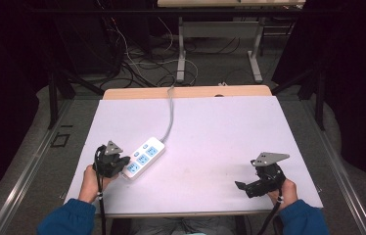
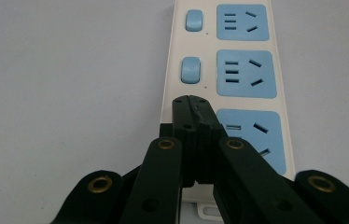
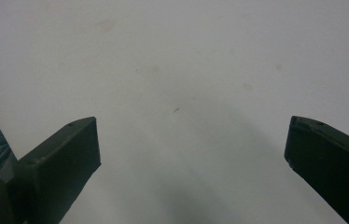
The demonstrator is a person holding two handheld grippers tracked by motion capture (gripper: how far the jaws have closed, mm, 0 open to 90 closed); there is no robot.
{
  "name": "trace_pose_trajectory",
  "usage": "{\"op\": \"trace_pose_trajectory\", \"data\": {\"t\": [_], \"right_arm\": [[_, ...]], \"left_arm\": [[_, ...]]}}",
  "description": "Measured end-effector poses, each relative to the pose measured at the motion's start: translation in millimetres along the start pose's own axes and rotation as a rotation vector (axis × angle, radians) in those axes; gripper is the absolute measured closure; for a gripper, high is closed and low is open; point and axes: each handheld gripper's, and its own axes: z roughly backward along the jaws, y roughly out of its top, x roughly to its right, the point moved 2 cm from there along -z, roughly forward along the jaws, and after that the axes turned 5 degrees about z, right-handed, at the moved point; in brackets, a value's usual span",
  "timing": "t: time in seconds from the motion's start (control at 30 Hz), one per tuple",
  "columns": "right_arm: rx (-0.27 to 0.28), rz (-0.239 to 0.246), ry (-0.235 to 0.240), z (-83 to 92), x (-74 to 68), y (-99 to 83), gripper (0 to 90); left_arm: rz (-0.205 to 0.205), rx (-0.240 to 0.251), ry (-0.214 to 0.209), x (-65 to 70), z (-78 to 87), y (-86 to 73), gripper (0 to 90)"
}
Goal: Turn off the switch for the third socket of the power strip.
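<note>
The power strip (image 2: 226,65) is smooth white plastic with slightly glossy light-blue socket faces and switches. The left hand-held gripper (image 2: 191,100) has matt black plastic jaws with brass-coloured rivets. The worktop (image 1: 210,132) carries a matt, faintly stained white sheet.

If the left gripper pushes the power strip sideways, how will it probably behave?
The power strip lies flat, so it would probably slide, not tip. Its smooth, rigid-looking shell should keep shape. The grey cable may drag and pivot it.

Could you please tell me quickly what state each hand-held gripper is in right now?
Left hand-held gripper: closed, empty, tips over the power strip by its nearest switch.
Right hand-held gripper: open, empty, above the white table.
</note>
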Motion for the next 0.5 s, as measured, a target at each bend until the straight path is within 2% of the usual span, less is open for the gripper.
{"op": "trace_pose_trajectory", "data": {"t": [0.1,0.5], "right_arm": [[-0.001,-0.002,-0.001,0.1,-0.2,0.0,2.9],[0.002,-0.003,0.006,0.0,0.0,0.1,2.9]], "left_arm": [[0.011,0.006,-0.004,-0.2,-0.2,-0.1,90.0],[0.006,0.000,-0.007,-0.8,0.3,0.0,90.0]]}}
